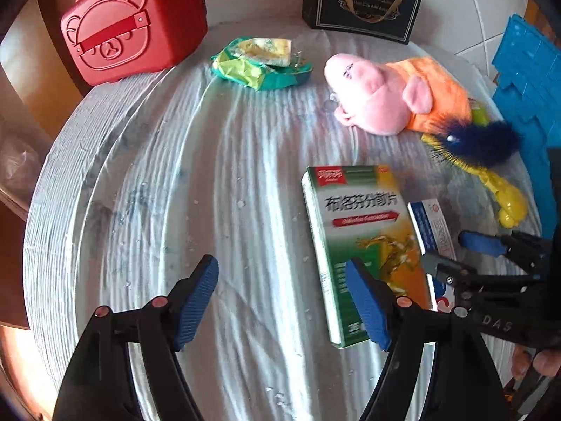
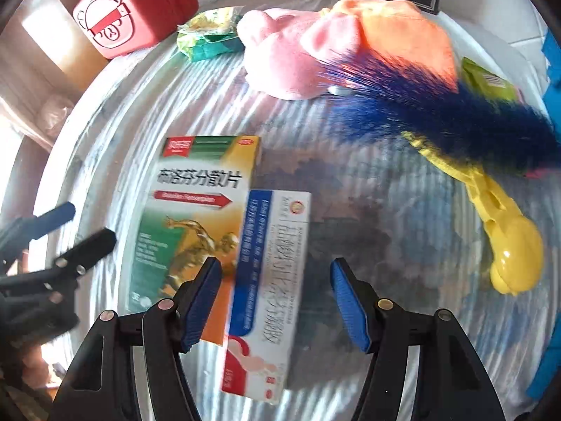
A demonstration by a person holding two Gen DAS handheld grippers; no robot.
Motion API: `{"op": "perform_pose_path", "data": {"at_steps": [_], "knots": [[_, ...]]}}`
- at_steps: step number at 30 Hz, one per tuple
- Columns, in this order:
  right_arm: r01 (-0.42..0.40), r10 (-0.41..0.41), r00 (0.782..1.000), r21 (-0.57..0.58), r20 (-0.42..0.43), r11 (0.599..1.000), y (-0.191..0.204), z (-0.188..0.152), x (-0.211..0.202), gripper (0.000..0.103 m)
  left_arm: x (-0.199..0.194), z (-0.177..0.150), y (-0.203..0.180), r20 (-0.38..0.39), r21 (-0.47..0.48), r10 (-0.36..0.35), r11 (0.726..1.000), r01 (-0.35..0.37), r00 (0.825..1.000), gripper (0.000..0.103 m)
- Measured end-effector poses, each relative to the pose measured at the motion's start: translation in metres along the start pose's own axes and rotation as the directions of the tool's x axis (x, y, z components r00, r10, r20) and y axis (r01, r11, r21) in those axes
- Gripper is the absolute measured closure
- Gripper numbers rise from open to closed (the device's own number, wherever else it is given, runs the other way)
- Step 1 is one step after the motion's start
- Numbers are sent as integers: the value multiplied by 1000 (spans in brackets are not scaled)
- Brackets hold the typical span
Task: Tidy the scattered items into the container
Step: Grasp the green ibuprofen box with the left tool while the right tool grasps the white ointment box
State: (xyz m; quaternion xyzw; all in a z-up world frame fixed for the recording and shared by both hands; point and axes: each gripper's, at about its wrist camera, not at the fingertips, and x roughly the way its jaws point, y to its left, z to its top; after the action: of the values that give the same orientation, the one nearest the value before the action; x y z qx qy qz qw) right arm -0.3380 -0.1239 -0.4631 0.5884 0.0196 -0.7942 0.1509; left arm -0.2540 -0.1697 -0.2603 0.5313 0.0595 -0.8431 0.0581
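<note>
A green medicine box lies flat on the cloth-covered round table. A white and blue medicine box rests partly on its right edge. My right gripper points down over the white and blue box, which lies between the open jaws with a gap at each pad. My left gripper stands open above bare cloth just left of the green box, with nothing in it. Each gripper shows in the other's view: the right gripper at the right and the left gripper at the left.
A red bear-face case stands shut at the table's far left, with a black gift bag behind. Green snack packets, a pink and orange pig plush, a blue fluffy toy and a yellow plastic tool lie about. A blue slatted thing borders the right.
</note>
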Motion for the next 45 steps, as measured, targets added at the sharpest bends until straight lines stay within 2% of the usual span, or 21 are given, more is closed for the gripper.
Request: {"op": "perform_pose_path", "data": {"at_steps": [4, 7, 9, 12, 14, 17, 18, 19, 22, 24, 27, 29, 32, 34, 36, 38, 41, 45], "knots": [[98, -96, 995, 81, -30, 992, -40, -14, -3, 39, 23, 10, -44, -23, 41, -41, 998, 41, 999, 29], [78, -77, 997, 138, -12, 987, -60, -23, -14, 38, 39, 13, -70, -56, 61, -56, 996, 59, 997, 29], [64, -65, 998, 138, 3, 988, -63, -29, -21, 34, 49, 12, -84, -64, 81, 14, 997, -9, 998, 28], [41, -44, 999, 124, 14, 991, -65, -38, -22, 18, 54, 7, -95, -38, 122, 102, 988, -96, 994, 26], [28, -29, 1000, 123, 4, 992, -66, -44, -16, 18, 55, 4, -96, -29, 131, 131, 983, -126, 991, 26], [15, -18, 999, 104, 27, 994, -68, -47, -12, 8, 53, 1, -83, -28, 78, 144, 987, -141, 989, 25], [0, -4, 999, 104, 31, 995, -72, -44, -7, 1, 53, 1, -79, -32, 58, 140, 989, -138, 990, 24], [-9, 5, 999, 107, 39, 994, -74, -44, -4, 0, 52, 2, -76, -36, 44, 139, 989, -138, 990, 24], [1, -8, 998, 105, 61, 994, -73, -47, -4, 0, 53, 2, -74, -35, 47, 169, 985, -167, 985, 22], [15, -22, 997, 80, 78, 997, -69, -50, 0, 0, 48, 1, -70, -42, 9, 158, 987, -158, 987, 22], [72, -70, 995, -21, 72, 997, -62, -54, 2, 0, 30, 3, -62, 17, -39, 135, 990, -135, 991, 22], [88, -85, 995, -59, 59, 994, -65, -59, -3, 0, 35, 4, -56, 12, -36, 136, 990, -135, 991, 22], [54, -54, 998, 13, 33, 998, -78, -57, -11, 2, 49, 3, -47, -25, -82, 53, 995, -54, 998, 14], [34, -38, 996, 46, 79, 998, -85, -56, -25, 6, 56, 3, -48, -63, -100, 11, 995, -17, 998, 14], [30, -34, 992, 33, 122, 999, -86, -56, -37, 6, 66, -2, -55, -105, -73, 32, 997, -39, 994, 12], [28, -30, 992, 20, 122, 999, -82, -48, -34, 8, 61, -9, -67, -74, -6, 72, 997, -73, 995, 12], [37, -39, 996, 37, 84, 999, -73, -38, -14, 30, 58, -15, -70, -67, -27, 55, 998, -57, 996, 11], [50, -52, 996, 40, 75, 998, -63, -30, -7, 33, 58, -14, -67, -51, -40, 47, 998, -49, 998, 8]]}}
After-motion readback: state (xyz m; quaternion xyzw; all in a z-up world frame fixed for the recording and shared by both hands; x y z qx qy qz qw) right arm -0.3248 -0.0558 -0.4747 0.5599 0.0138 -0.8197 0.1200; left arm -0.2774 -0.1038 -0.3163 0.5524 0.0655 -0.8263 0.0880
